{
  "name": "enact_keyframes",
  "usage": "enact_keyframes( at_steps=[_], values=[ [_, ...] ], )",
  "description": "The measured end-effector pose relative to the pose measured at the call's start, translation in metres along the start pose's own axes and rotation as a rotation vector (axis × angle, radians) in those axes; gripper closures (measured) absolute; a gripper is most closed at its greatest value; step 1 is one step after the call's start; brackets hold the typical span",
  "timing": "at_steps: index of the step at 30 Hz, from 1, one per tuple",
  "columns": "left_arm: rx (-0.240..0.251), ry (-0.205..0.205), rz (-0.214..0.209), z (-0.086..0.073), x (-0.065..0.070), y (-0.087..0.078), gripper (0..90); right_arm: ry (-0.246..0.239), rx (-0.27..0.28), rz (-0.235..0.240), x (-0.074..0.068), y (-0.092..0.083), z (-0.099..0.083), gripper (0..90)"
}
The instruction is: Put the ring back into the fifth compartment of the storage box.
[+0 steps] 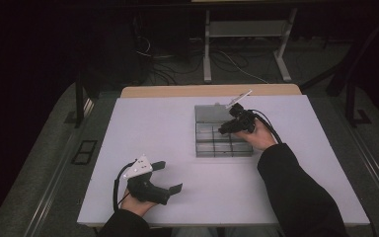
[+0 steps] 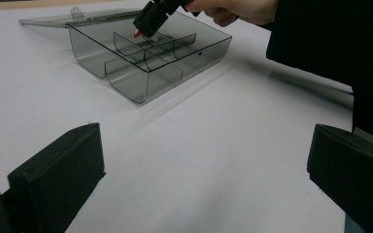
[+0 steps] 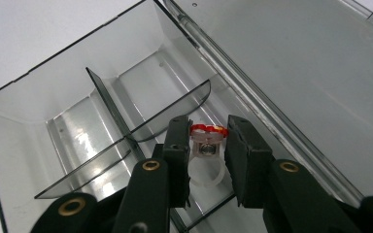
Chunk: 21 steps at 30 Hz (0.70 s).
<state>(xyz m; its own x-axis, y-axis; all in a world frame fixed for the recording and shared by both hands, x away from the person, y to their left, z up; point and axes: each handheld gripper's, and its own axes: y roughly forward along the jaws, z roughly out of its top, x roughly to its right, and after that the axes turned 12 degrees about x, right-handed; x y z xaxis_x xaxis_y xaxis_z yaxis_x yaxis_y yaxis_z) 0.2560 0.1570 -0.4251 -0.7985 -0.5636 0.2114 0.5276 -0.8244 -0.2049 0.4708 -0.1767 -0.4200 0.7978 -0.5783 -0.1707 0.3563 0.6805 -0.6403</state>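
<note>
Nearest the bottom edge of the high view, left of centre, the left hand-held gripper [image 1: 170, 177] sits low over the white worktop [image 1: 143, 128] with its jaws spread wide and nothing in them. In its own view the two black jaws stand at the lower corners with bare worktop between.

Further up, right of centre, the right hand-held gripper [image 1: 223, 131] is tipped down into a smoky clear plastic box [image 1: 205, 132] with dividers. In the right gripper view it's clamped on a little ring [image 3: 206, 153] with a clear band and red top, held just above a compartment next to the hinge. The box lid [image 3: 311, 73] lies flat open in the upper right of that frame.
</note>
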Motion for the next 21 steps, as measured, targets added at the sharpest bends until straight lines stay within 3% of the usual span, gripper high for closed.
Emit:
enact_keyframes(
  at_steps=[8, 16, 19, 21],
  values=[
    [-0.003, 0.001, -0.001, 0.0, 0.0, 0.0, 0.0, 0.003, -0.006, 0.007, -0.001, 0.002, -0.001, 65.8],
    [-0.005, 0.007, -0.001, 0.0, 0.001, 0.0, 0.0, -0.006, 0.02, 0.001, -0.008, -0.008, 0.002, 59.6],
    [-0.004, 0.008, 0.0, 0.0, 0.001, 0.0, 0.0, -0.005, 0.023, -0.021, -0.012, -0.012, 0.004, 51.1],
    [-0.004, 0.005, 0.004, 0.0, 0.001, 0.0, 0.0, 0.003, 0.028, -0.038, -0.014, -0.015, 0.005, 40.6]
  ],
)
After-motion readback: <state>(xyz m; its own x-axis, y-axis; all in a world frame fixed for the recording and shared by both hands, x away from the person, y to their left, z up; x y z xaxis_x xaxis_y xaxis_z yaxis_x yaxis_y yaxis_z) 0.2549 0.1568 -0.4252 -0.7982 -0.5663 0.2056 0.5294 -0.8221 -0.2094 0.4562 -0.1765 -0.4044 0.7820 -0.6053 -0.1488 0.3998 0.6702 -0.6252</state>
